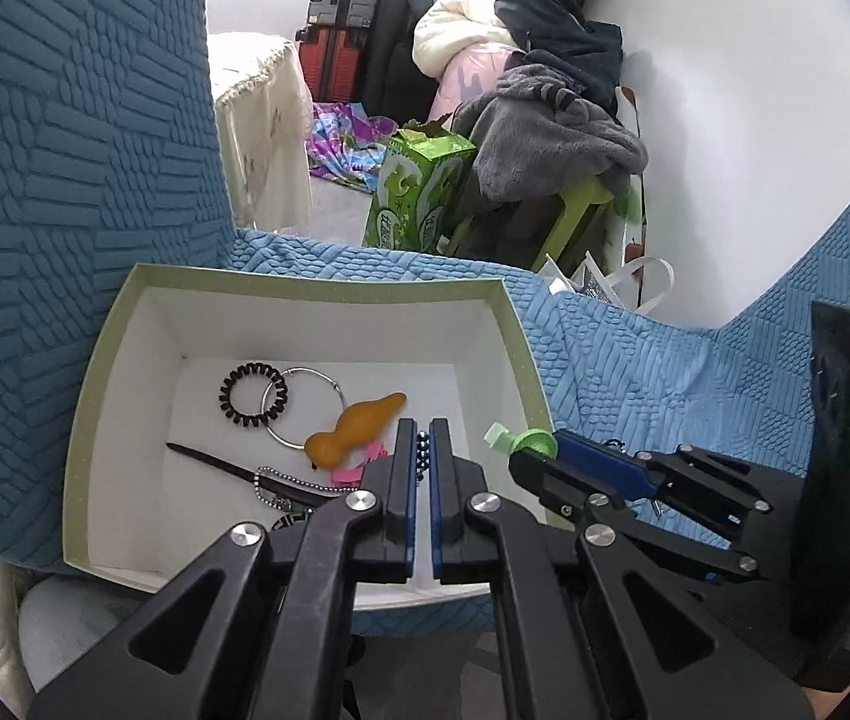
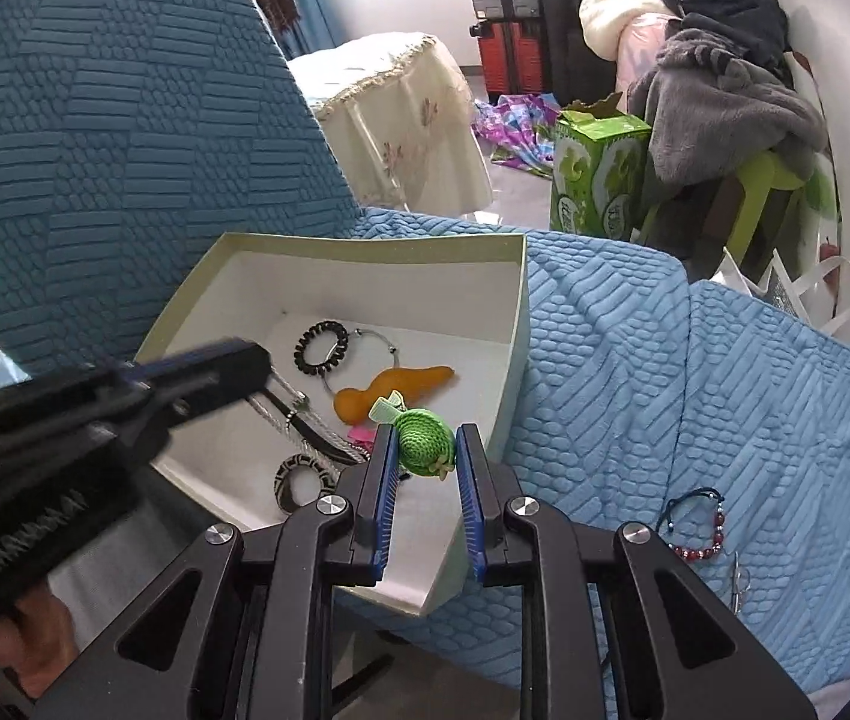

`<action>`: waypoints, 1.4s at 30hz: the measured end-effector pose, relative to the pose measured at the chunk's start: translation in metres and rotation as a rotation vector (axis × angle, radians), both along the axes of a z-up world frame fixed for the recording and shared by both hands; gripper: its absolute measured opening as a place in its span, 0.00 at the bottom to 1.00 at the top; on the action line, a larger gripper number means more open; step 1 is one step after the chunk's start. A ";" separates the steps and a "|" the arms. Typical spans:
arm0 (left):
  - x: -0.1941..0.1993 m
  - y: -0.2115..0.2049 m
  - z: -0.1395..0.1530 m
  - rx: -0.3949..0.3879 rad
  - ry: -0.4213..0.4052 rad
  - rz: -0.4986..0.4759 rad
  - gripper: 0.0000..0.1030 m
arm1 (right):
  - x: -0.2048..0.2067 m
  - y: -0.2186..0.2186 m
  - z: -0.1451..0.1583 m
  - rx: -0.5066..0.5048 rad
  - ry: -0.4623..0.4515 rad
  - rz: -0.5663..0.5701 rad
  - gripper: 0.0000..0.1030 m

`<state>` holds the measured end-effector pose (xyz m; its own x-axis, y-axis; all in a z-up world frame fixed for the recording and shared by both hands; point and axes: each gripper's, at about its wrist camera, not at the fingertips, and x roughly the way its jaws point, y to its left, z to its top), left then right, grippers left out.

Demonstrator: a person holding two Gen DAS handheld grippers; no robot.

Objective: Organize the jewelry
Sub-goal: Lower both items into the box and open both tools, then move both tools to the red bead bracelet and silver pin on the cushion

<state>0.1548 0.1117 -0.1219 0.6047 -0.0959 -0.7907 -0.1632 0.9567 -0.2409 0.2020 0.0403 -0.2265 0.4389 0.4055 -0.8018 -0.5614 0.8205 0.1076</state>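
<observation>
Left wrist view: the left gripper has its fingers drawn almost together, clamped on a short string of dark beads that shows in the narrow gap between the blue pads. The gripper points steeply down into an open box with a pale green rim and white inside, which sits on a blue textured sofa cover. Ahead of the fingertips and to their left, on the box floor, lie an orange gourd-shaped piece, a thin metal hoop, a black coiled hair tie, a dark pointed stick, a ball chain and a small pink item. To the right of the left gripper, the right gripper holds a green hair clip over the right wall of the box. Right wrist view: the right gripper has its fingers partly apart and clamped on the green hair clip, a round woven piece with a pale green clip end pointing away from the tool. The box lies directly ahead and below; a black-and-white patterned ring rests on its floor just left of the fingertips. The left gripper reaches in from the left, blurred. To the right of the tool, on the sofa cover, lies a bracelet with red beads and a dark cord, outside the box.
</observation>
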 end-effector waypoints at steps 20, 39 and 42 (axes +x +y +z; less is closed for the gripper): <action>0.007 -0.048 0.064 -0.045 -0.171 -0.033 0.54 | -0.008 -0.108 0.099 0.068 -0.207 -0.103 0.31; 0.041 -0.168 -0.065 -0.094 0.066 -0.309 0.31 | 0.020 -0.204 -0.057 0.001 0.115 -0.248 0.15; 0.046 -0.171 -0.075 -0.111 0.077 -0.322 0.30 | 0.033 -0.208 -0.073 0.027 0.167 -0.245 0.13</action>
<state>0.2010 -0.0598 -0.1972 0.4680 -0.3604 -0.8069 0.1213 0.9306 -0.3453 0.2346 -0.1679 -0.2998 0.3894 0.3259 -0.8615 -0.3194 0.9250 0.2055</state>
